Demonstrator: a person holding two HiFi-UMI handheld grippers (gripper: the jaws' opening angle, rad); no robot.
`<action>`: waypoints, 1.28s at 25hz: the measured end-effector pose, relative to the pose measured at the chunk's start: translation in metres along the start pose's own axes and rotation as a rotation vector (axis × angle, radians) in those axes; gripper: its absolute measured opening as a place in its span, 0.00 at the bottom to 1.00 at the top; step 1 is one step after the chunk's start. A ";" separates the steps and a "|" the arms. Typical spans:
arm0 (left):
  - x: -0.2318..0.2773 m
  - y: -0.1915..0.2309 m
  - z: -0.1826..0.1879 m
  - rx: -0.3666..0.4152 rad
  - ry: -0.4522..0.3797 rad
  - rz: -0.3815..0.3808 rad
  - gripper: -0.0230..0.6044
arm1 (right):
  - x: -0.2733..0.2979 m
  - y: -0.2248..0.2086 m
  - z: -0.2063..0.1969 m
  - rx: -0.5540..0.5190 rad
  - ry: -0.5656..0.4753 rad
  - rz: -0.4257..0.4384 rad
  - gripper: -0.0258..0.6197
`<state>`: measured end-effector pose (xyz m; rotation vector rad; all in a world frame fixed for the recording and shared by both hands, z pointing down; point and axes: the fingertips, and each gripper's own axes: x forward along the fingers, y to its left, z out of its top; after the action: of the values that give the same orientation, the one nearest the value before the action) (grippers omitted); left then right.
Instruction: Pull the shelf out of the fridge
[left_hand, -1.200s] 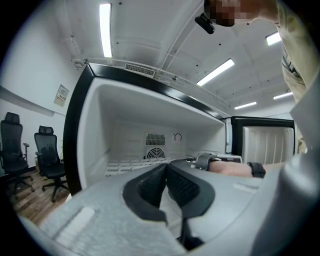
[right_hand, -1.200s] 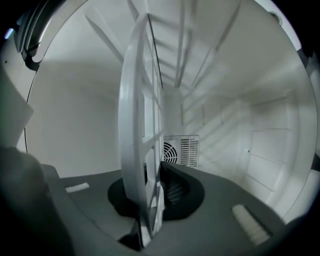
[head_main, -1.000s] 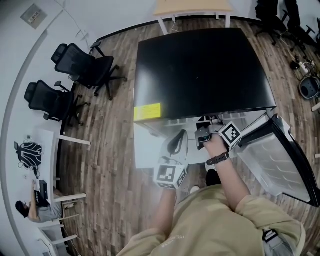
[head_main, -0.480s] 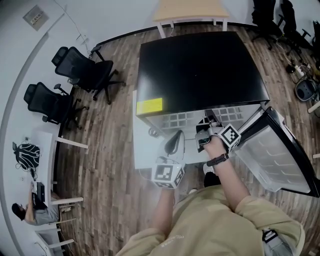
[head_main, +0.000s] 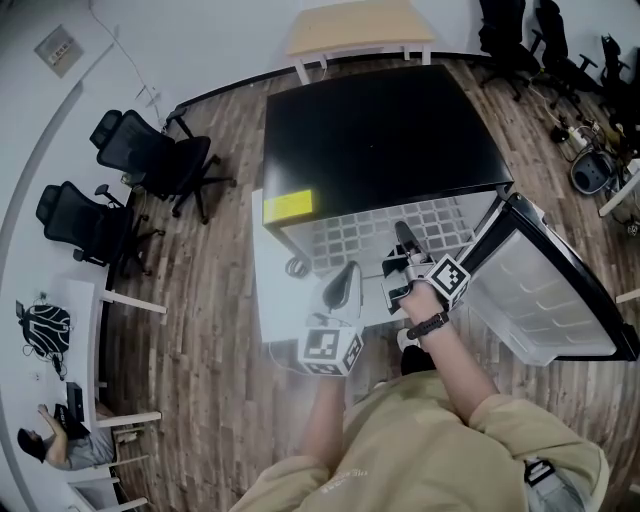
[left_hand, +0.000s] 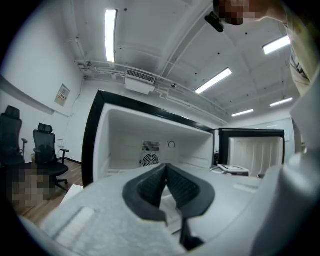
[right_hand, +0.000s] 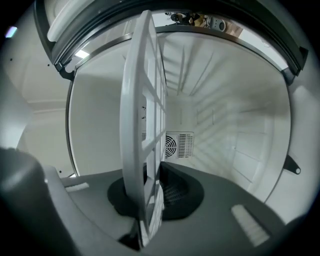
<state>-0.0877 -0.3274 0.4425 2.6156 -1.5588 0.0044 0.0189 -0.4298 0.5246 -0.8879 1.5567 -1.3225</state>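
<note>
We see two black office chairs on the wood floor, a pale wooden table beyond.

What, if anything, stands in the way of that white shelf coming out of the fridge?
Nothing visible does. The fridge door is swung to the right, clear of the shelf. The right gripper is clamped on the shelf's front edge; the left gripper, shut and empty, sits to its left.
</note>
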 end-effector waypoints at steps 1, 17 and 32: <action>-0.003 -0.003 0.000 -0.001 -0.003 -0.004 0.03 | -0.005 0.000 -0.001 0.003 0.002 -0.003 0.09; -0.065 -0.027 -0.009 -0.026 -0.020 -0.044 0.03 | -0.083 0.007 -0.025 -0.038 -0.014 -0.004 0.08; -0.107 -0.025 -0.013 -0.027 -0.044 -0.049 0.03 | -0.161 0.056 -0.063 -0.823 0.081 -0.064 0.08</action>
<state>-0.1161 -0.2211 0.4474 2.6494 -1.4972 -0.0774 0.0188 -0.2496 0.4996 -1.3892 2.1943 -0.7322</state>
